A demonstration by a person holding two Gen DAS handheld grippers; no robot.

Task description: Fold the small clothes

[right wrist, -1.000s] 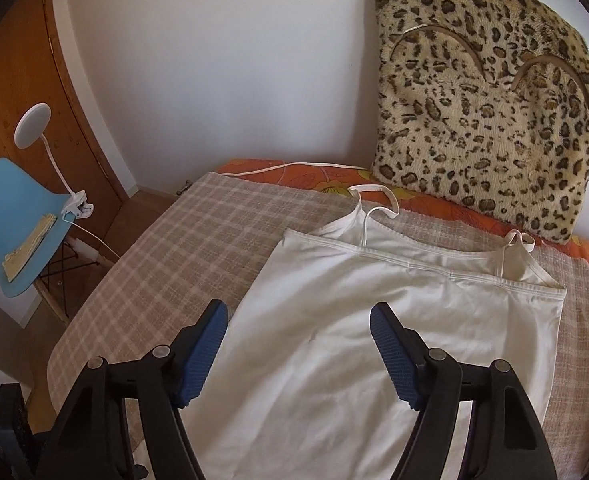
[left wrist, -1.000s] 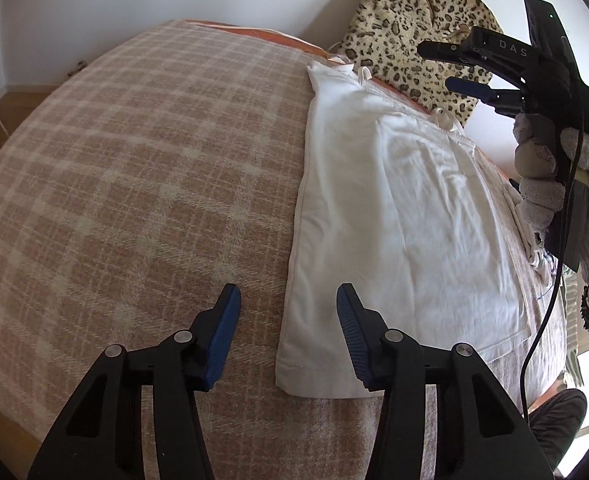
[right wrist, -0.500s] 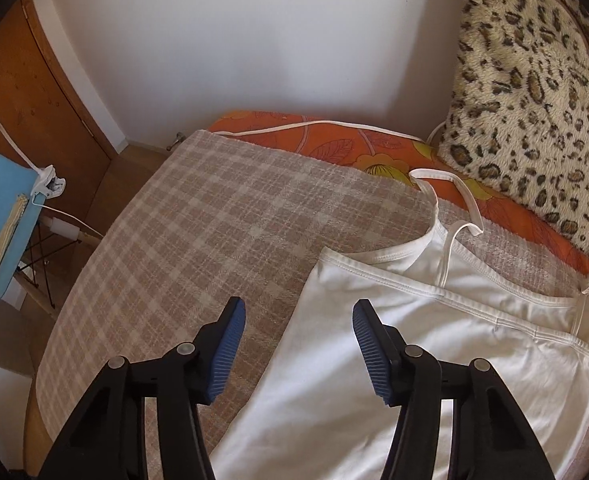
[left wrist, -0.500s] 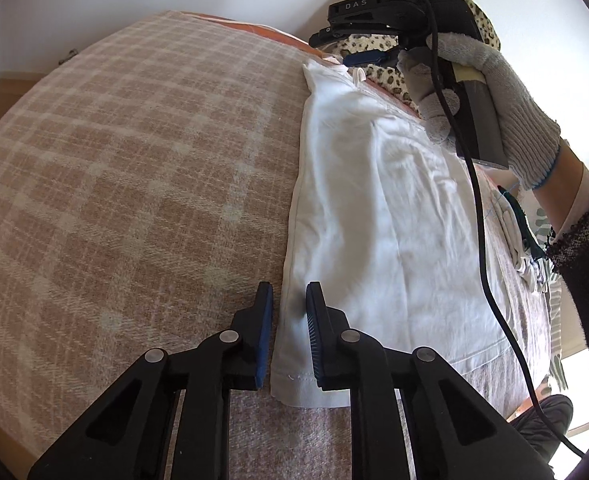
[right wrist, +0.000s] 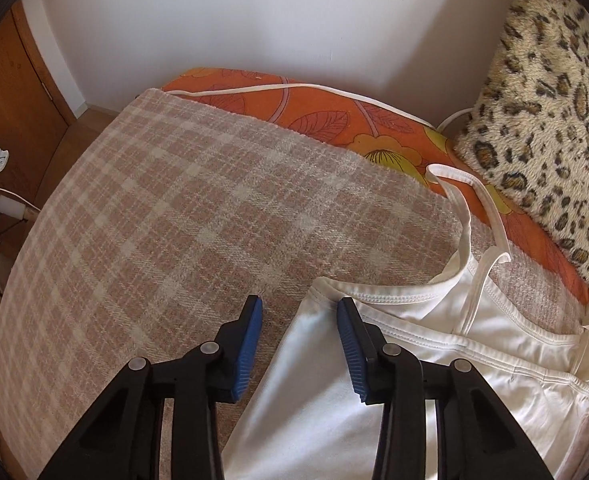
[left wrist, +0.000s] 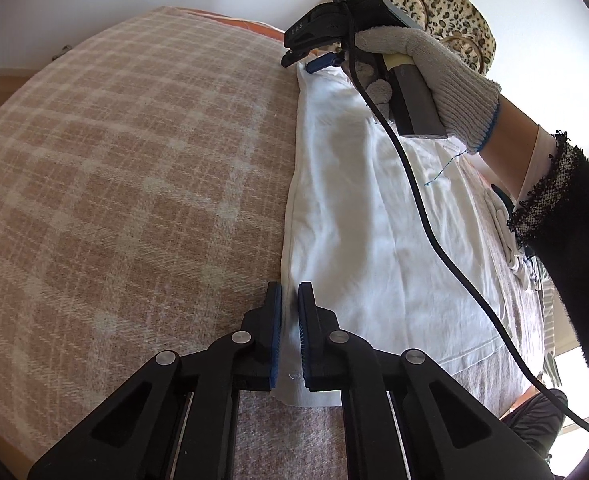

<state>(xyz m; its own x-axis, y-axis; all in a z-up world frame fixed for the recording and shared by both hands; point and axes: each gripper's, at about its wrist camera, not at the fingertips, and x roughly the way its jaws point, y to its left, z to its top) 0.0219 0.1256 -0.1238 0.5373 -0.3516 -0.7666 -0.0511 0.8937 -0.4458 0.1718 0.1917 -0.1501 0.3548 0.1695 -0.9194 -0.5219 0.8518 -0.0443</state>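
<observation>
Left gripper point(left wrist: 289, 336) pinched the white top point(left wrist: 374, 220) at bottom middle, while right gripper point(right wrist: 299, 344) was closing half-wide and might miss its corner.

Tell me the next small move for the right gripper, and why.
Probably finish closing the right gripper on the top. Its jaws are closing with the top's upper corner between them, pads not yet pressing. The left gripper is already shut on the hem corner of the same edge, so both ends would then be held for a fold.
</observation>
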